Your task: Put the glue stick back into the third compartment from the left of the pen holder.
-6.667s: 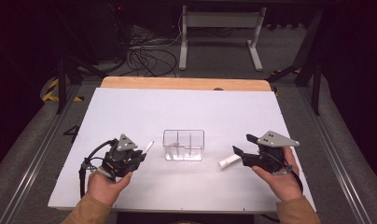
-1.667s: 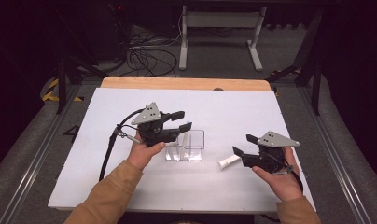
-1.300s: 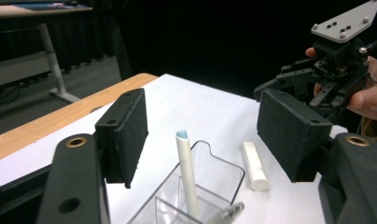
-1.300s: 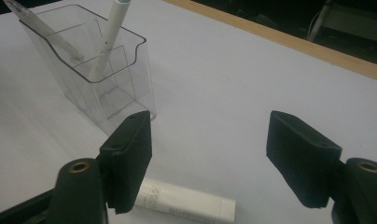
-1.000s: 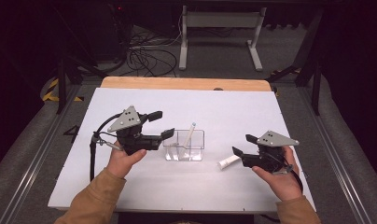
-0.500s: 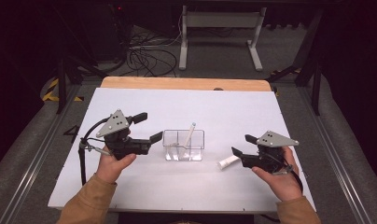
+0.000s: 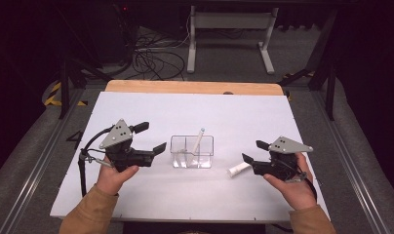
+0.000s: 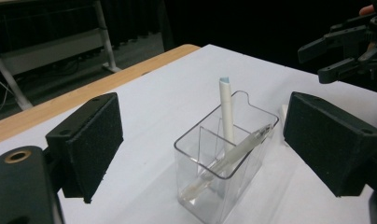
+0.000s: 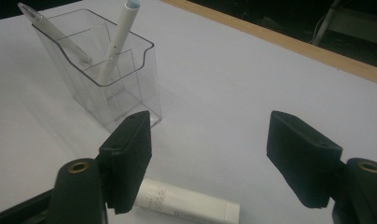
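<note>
Clear plastic holder: a transparent two-compartment box (image 7: pixel 191 152) standing upright near the middle of the white surface (image 7: pixel 234 117), between the two pairs of tongs and touching neither.
White pen: a slim white pen with a pale blue tip (image 7: pixel 197 141) standing tilted inside the holder, its tip rising above the rim; in the left gripper view (image 8: pixel 226 107) it leans against the inner divider.
Clear pen: a translucent pen (image 8: pixel 233 156) lying aslant in the same holder, its upper end resting on the rim; seen also in the right gripper view (image 9: pixel 51 31).
Left tongs: the black two-jaw tool (image 7: pixel 151 138) held in the left hand (image 7: pixel 113 175), just left of the holder and aimed at it; its jaws have just been opening and stand released, nothing pressed between the pads, the holder farther off in line with the gap.
Right tongs: the black two-jaw tool (image 7: pixel 255 152) held in the right hand (image 7: pixel 295 185), right of the holder; jaws spread apart, gripping nothing.
White tube: a short white cylindrical tube (image 7: pixel 238 168) lying flat on the surface, just at the tips of the right tongs; in the right gripper view (image 9: pixel 186 205) it lies beneath the left-hand pad, whether touching cannot be told.
Surface edge: a pale wooden strip (image 7: pixel 192 87) along the far side.
</note>
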